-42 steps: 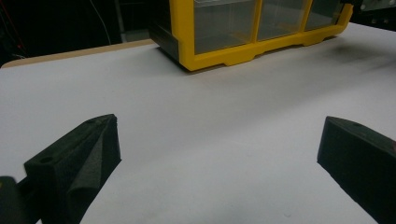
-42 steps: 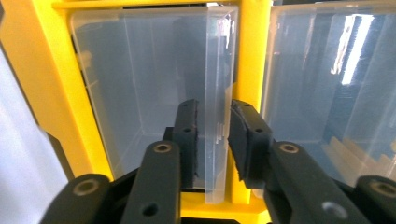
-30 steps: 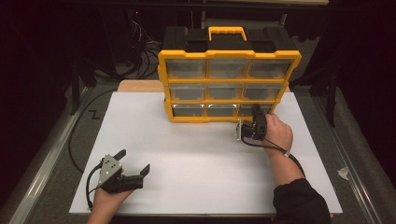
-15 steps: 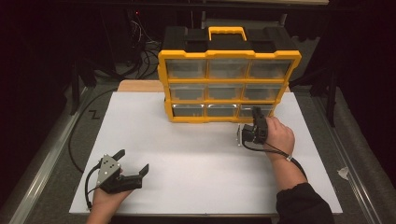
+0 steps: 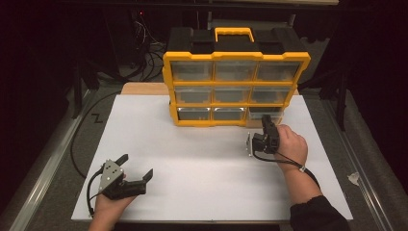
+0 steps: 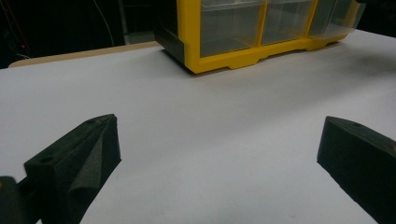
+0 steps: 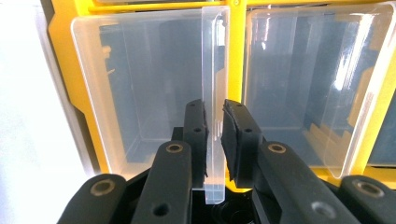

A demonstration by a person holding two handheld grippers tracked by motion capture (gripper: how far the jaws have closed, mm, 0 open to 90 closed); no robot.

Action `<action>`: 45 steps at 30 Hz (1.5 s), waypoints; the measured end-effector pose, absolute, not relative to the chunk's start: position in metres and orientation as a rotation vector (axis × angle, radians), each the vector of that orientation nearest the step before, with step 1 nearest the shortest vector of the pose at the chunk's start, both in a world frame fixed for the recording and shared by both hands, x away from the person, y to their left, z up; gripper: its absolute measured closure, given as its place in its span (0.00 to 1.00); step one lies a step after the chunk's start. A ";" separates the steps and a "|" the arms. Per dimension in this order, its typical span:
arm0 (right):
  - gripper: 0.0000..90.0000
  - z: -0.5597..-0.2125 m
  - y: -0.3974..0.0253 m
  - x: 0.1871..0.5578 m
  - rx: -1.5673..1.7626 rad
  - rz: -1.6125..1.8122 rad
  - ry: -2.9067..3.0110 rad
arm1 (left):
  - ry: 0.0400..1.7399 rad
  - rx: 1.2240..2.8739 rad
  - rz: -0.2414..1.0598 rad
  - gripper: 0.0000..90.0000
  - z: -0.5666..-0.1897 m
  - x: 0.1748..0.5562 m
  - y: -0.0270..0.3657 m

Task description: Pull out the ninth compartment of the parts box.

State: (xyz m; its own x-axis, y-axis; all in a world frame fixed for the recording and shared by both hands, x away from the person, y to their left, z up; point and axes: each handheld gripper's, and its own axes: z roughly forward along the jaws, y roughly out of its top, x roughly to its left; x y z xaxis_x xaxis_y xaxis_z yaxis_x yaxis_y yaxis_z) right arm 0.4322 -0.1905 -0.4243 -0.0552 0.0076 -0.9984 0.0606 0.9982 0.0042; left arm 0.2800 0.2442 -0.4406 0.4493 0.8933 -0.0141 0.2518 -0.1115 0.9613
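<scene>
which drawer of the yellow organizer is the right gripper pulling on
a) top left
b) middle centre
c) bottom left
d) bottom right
d: the right gripper meets the organizer at its bottom right drawer, which juts out, and the right gripper view shows the jaws pinching that drawer's clear tab.

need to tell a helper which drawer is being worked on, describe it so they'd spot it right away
Find the yellow and black organizer at the far side of the white table. Look along its bottom row to the right-hand clear drawer. Unlike its neighbours it sticks out of the frame, and the right tongs pinch its front lip.
</scene>
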 end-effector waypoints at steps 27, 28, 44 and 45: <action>0.46 -0.417 -0.194 0.445 0.087 -0.056 1.761 | 1.011 1.623 0.747 0.00 -0.440 0.280 0.244; 0.47 -0.417 -0.195 0.445 0.093 -0.059 1.779 | 1.012 1.624 0.747 0.00 -0.440 0.280 0.244; 0.87 -0.413 -0.195 0.440 0.053 -0.084 1.709 | 1.009 1.619 0.758 0.00 -0.440 0.280 0.244; 0.87 -0.414 -0.195 0.439 0.055 -0.085 1.700 | 1.006 1.621 0.760 0.00 -0.440 0.280 0.244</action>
